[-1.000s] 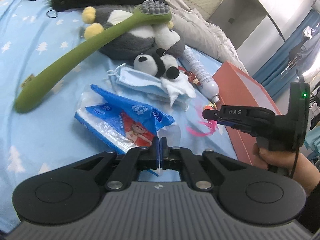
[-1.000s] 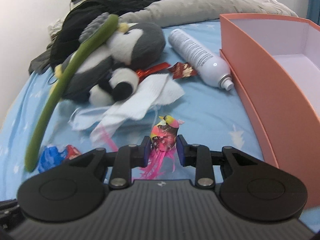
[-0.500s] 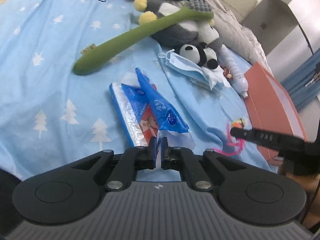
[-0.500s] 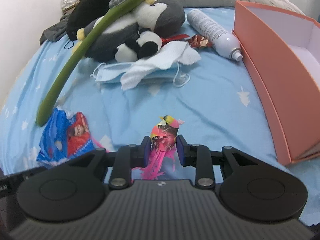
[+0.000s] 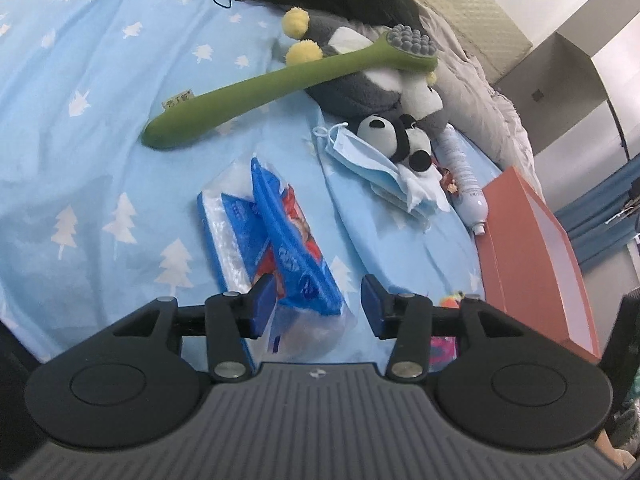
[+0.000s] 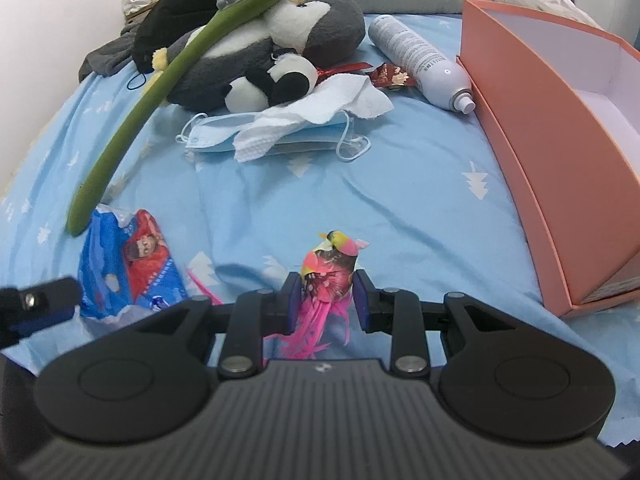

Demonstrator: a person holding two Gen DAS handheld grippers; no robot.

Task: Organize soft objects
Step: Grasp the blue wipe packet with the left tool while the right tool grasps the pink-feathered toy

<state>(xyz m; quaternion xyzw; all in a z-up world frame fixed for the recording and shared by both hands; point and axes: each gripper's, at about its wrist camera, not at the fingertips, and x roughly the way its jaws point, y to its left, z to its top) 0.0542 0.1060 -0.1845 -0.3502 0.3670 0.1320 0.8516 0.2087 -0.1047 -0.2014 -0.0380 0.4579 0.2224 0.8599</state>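
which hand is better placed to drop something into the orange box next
Right. The right tool is shut on the pink feathered toy, and the orange box lies open just to its right. The left tool has just opened over the blue tissue pack, gripping nothing.

Black ribbed gripper bodies, silver screws, blue-padded fingers.

A glossy, crinkled plastic tissue pack lies on the matt cotton-like bedsheet, with fuzzy plush toys and a smooth matt rubbery green brush at its twelve o'clock, beside a thin nonwoven mask, a smooth spray can and a matt cardboard box.
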